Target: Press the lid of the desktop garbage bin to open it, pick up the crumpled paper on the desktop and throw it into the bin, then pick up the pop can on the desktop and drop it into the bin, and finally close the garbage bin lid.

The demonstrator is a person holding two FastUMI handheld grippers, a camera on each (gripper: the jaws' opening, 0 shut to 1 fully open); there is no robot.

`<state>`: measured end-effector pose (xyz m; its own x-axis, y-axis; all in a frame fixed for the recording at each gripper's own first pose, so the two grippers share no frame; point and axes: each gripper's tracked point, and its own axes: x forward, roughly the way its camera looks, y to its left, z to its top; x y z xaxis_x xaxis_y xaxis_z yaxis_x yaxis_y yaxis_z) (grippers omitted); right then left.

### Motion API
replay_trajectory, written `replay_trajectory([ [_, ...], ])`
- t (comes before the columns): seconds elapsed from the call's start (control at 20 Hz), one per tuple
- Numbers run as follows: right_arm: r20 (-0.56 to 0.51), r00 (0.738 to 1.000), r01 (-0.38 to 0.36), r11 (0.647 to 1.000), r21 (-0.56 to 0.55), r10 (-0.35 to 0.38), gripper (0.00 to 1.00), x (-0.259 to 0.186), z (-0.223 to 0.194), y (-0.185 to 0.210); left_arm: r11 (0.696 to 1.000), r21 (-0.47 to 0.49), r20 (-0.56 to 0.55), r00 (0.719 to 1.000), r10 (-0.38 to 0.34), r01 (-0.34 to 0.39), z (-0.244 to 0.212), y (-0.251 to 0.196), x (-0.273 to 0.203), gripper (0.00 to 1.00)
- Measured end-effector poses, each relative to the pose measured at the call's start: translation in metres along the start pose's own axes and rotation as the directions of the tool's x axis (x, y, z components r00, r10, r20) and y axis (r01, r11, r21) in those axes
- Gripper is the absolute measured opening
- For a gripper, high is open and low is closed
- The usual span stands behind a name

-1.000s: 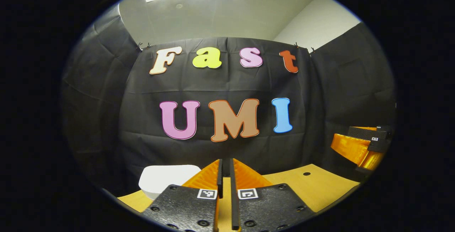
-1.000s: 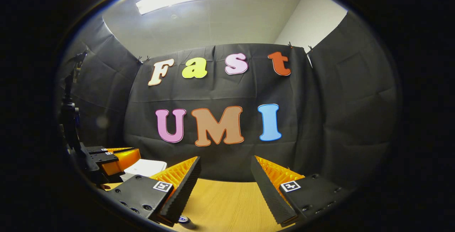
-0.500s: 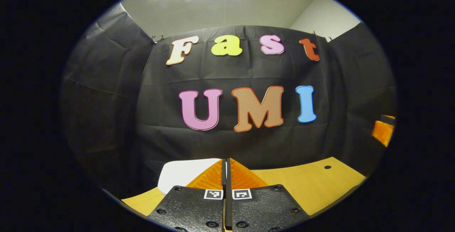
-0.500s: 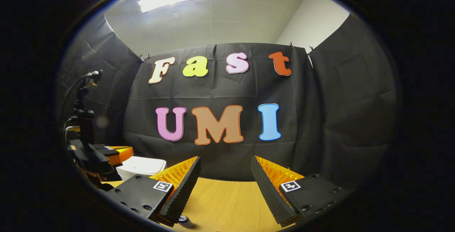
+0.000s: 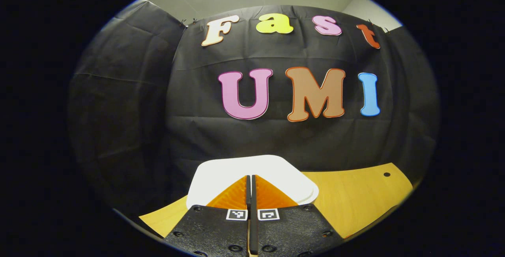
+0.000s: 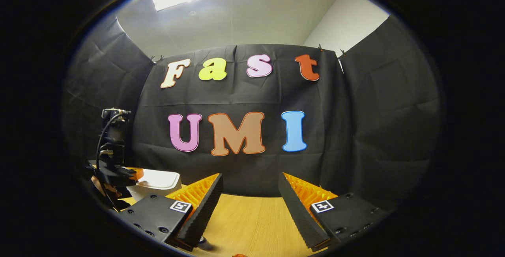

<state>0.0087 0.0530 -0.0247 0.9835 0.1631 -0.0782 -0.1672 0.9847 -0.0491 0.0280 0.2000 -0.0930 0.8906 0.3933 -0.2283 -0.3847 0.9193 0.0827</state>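
The white bin lid (image 5: 276, 178) lies flat and closed, straight ahead of my left gripper (image 5: 250, 178). That gripper is shut with nothing between its fingers, and its tips stand over the lid's near part; whether they touch it I cannot tell. In the right gripper view the white bin (image 6: 156, 182) stands at the far left, with the left gripper (image 6: 118, 174) and the hand holding it just beside it. My right gripper (image 6: 249, 186) is open and empty above the wooden table (image 6: 252, 221). A small round thing (image 6: 202, 241) peeks out under its left finger.
The wooden table (image 5: 355, 198) runs to the right of the bin and has a small hole (image 5: 386, 174) near its far right corner. Black cloth walls close the booth behind and on both sides.
My left gripper has swung toward the bin and dipped, so the lid now sits centred and larger behind its shut fingers. The right gripper has hardly moved.
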Motion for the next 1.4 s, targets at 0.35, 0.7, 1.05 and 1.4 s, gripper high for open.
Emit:
replay_trajectory([
  [0.35, -0.015, 1.000, 0.010, 1.000, 0.024, -0.010, 0.94, -0.002, -0.001, -0.001, 0.996, -0.090, -0.026, 1.000, -0.012, 0.009, -0.020, -0.003, 0.005, 0.00],
  [0.7, 0.029, 0.999, -0.024, 1.000, 0.010, 0.023, 0.94, 0.001, 0.012, 0.009, 0.997, -0.055, 0.012, 0.999, -0.047, 0.047, -0.002, -0.005, 0.002, 0.00],
  [1.05, 0.007, 0.999, -0.034, 0.999, 0.009, 0.034, 0.94, 0.004, 0.007, 0.010, 0.996, 0.010, 0.208, 0.974, -0.091, 0.091, 0.074, -0.015, -0.030, 0.20],
  [1.4, 0.017, 0.998, -0.053, 0.999, 0.006, 0.053, 0.94, 0.004, 0.011, 0.013, 0.989, 0.019, 0.264, 0.954, -0.144, 0.144, 0.095, -0.037, -0.072, 0.99],
])
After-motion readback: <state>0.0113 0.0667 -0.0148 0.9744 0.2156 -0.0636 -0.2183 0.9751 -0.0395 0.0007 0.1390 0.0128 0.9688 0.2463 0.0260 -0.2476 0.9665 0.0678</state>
